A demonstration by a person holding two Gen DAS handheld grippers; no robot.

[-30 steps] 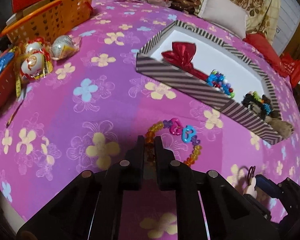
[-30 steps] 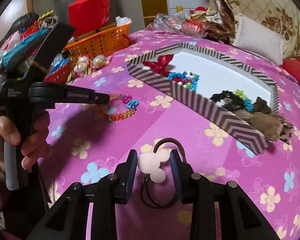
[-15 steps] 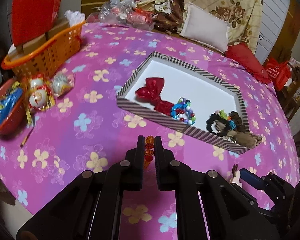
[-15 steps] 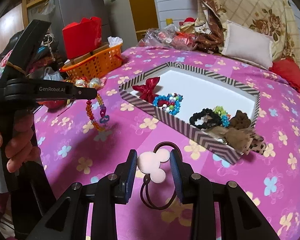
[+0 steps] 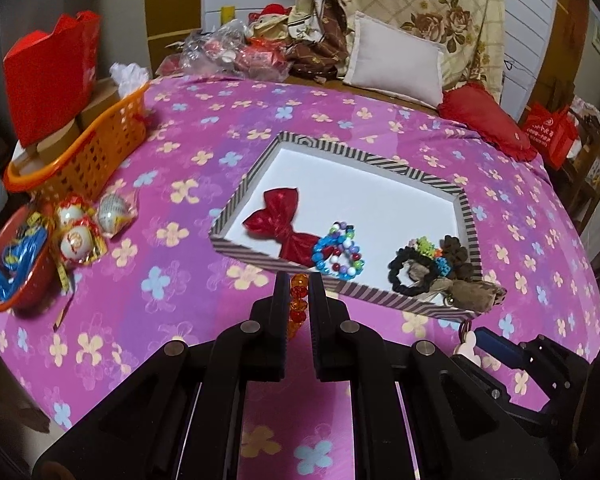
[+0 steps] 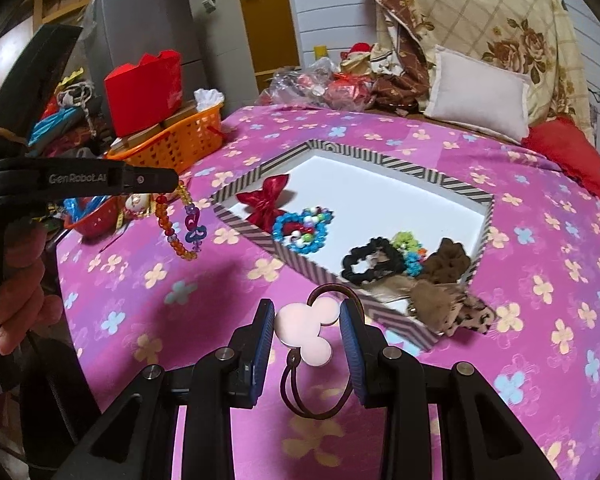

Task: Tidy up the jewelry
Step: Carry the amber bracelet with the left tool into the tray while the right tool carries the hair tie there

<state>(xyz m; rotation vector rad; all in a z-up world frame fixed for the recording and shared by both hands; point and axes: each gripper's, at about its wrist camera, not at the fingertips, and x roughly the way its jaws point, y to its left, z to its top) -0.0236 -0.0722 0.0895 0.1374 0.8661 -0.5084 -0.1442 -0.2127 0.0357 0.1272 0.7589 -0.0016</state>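
Overhead, left gripper (image 5: pixel 297 292) clamped on amber bead bracelet (image 6: pixel 180 224), which dangles clear of floral purple bedspread (image 5: pixel 188 280), just short of striped tray (image 5: pixel 236 200). Right gripper (image 6: pixel 307 320) pinches pale mouse-shaped hair tie (image 6: pixel 305 332), lifted near tray's front edge. Tray holds red bow (image 5: pixel 280 220), blue bead bracelet (image 5: pixel 338 254), black scrunchie (image 5: pixel 410 274).

White lettering "GenRobot.AI" runs along the side of the left gripper (image 6: pixel 172 178), seen from the right wrist; the red bag (image 5: pixel 550 136) at the far right of the left wrist view bears white print too small to read.
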